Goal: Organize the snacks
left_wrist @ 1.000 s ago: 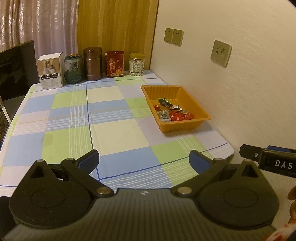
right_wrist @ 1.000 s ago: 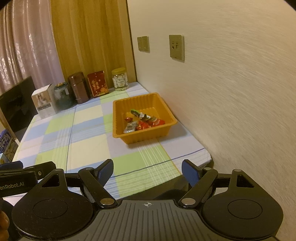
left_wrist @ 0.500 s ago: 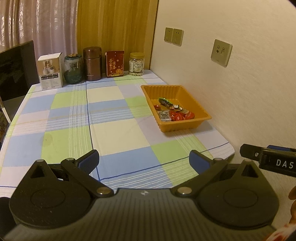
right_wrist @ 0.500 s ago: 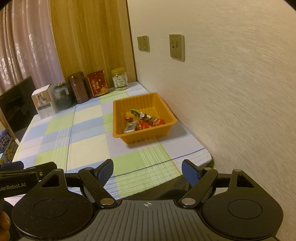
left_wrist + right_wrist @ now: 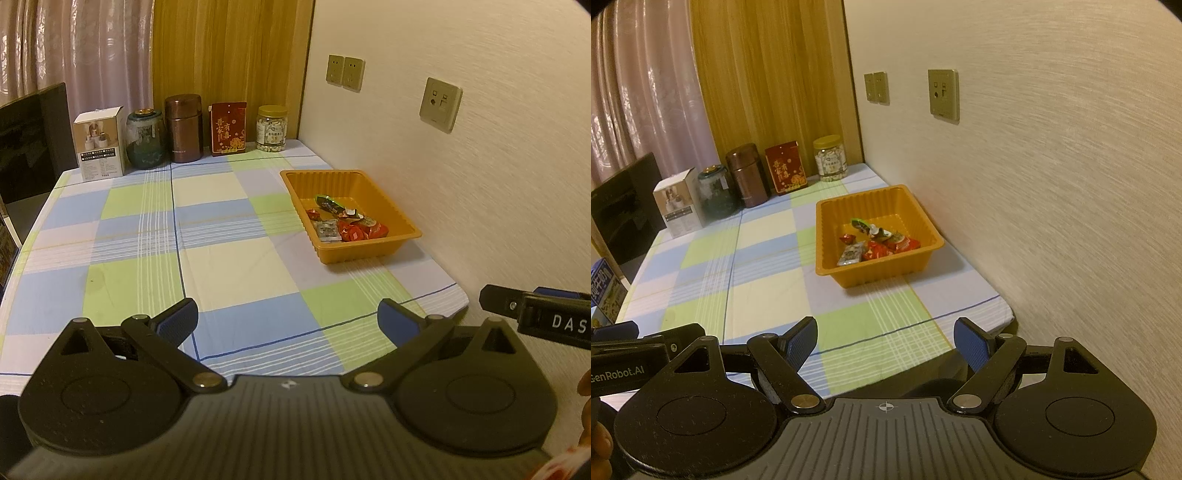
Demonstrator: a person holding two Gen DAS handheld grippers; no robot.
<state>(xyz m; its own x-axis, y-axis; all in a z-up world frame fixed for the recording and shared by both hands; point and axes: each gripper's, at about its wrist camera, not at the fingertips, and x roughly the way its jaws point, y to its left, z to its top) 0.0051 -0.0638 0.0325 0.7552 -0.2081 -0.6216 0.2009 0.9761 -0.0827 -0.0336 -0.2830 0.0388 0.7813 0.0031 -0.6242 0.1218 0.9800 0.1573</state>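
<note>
While both claws hover spread wide and empty over the near tabletop (image 5: pixel 229 266) edge, left claw (image 5: pixel 286 319) and right claw (image 5: pixel 885 345), the snacks (image 5: pixel 875 243) lie well ahead in the orange tray (image 5: pixel 827 236) by the wall.

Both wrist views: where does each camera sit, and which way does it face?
Left wrist: on the open left gripper, looking down the table at the far wall; the right gripper shows at right.
Right wrist: on the open right gripper, nearer the side wall, aimed at the tray; the left gripper's edge shows at left.
Shared: tray, snacks, back-row jars.
</note>
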